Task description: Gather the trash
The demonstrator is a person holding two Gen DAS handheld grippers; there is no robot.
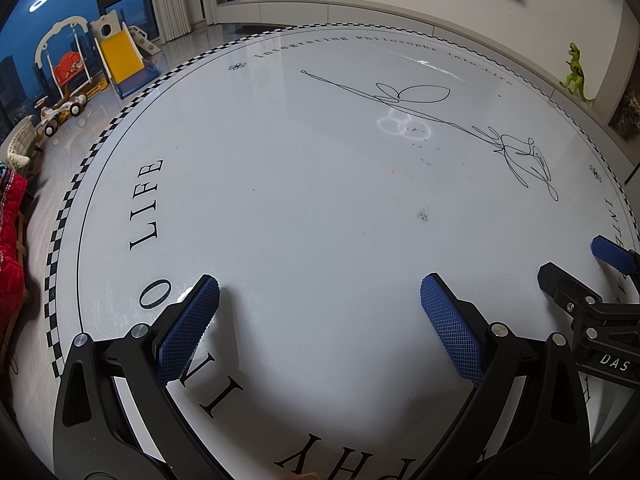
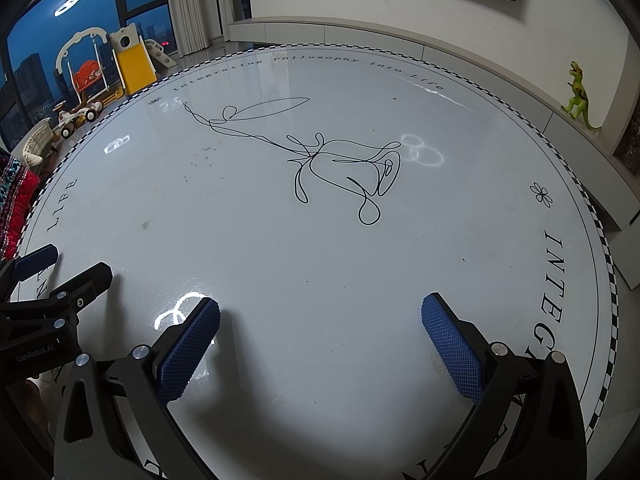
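**White round table, both grippers over its near edge**

White glossy round table [image 1: 320, 200]: printed top with a black-and-white checkered rim band, ring lettering ("LIFE", "INTO", "Integrating Philosophy into Life") and a black single-line drawing [image 2: 344, 168] near the centre. Ceiling lamp reflections show as pale rings on the surface.

Left gripper [image 1: 320, 312]: black frame, blue cross-hatched pads [image 1: 188, 328]; jaws spread wide, nothing between them, poised over the near edge by the "INTO" lettering. It also appears at the left margin of the right wrist view [image 2: 44, 276], side on.

Right gripper [image 2: 320, 328]: same build, blue pads [image 2: 452, 348]; jaws spread wide, holding nothing, over the near edge toward the "INTEG" lettering. It is seen too at the right margin of the left wrist view [image 1: 576, 264]. The two grippers sit side by side, apart.

Trash: no distinct piece can be made out on the tabletop. Only small marks show: a dark speckled smudge [image 1: 423, 215] right of centre, a tiny red fleck [image 1: 394, 171] and short blue dashes [image 1: 424, 148] near the drawing; whether these are debris or stains cannot be told.

Surroundings beyond the far edge: green toy dinosaur [image 2: 578, 96] on a low white ledge at right; yellow toy slide [image 1: 120, 58], swing frame [image 1: 64, 56] and ride-on toy [image 1: 60, 110] on the floor at left by a dark window; red quilted fabric [image 1: 10, 240] at the far left.
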